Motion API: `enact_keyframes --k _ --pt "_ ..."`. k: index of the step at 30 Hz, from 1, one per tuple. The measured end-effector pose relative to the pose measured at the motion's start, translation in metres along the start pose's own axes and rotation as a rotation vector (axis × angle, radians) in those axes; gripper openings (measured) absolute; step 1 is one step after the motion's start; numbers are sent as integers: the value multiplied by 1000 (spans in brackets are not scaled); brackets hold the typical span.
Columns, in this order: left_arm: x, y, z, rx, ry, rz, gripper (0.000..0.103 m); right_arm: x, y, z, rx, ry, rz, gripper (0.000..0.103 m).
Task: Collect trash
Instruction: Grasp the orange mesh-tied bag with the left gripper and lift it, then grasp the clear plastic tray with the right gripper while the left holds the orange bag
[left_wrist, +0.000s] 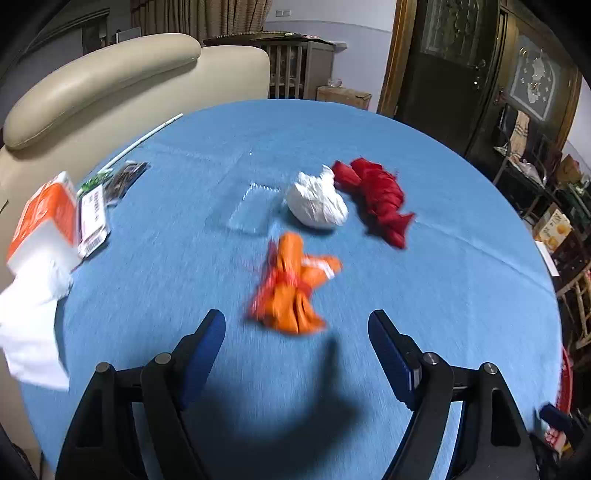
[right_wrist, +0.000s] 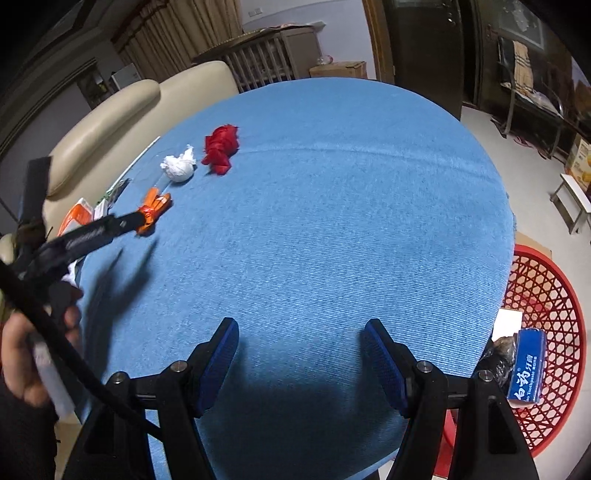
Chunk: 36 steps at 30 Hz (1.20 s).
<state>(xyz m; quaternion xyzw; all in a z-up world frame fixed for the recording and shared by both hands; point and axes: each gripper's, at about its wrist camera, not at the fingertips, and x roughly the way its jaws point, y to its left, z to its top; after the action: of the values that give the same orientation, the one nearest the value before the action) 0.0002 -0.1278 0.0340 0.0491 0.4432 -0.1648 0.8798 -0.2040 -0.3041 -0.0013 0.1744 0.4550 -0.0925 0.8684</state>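
Where cloth (right_wrist: 332, 221) spreads: blue, round.

The round counter (left_wrist: 461, 295), covered in blue cloth, carries an orange wrapper (left_wrist: 295, 288) just ahead of the left gripper (left_wrist: 297, 332), and beyond it a white paper ball (left_wrist: 317, 203) touching a red crumpled bag (left_wrist: 376, 199), with a clear plastic tray (left_wrist: 251, 210) just left of the ball. Far to that gripper's left lie an orange-and-white tissue pack (left_wrist: 44, 221), loose white tissue (left_wrist: 33, 325), printed packets (left_wrist: 96, 210) and a thin white straw (left_wrist: 147, 136). The cloth ahead of the right gripper (right_wrist: 299, 328) lies bare.
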Motion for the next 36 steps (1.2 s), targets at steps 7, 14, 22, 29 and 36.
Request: enact_keyframes --k 7,14,22,29,36 --pt "29 8 9 -5 57 -7 29 6 -2 7 -4 10 4 74" --pt "3 29 -13 -54 36 -2 28 24 22 24 -69 21 45 74" --pt "-33 58 -45 -115 6 60 28 47 69 56 -148 15 116 74" --pt "-33 81 -54 -156 16 77 28 71 110 89 -174 20 179 74" --pt "-30 91 -56 -164 17 70 28 92 112 139 -129 -22 100 74"
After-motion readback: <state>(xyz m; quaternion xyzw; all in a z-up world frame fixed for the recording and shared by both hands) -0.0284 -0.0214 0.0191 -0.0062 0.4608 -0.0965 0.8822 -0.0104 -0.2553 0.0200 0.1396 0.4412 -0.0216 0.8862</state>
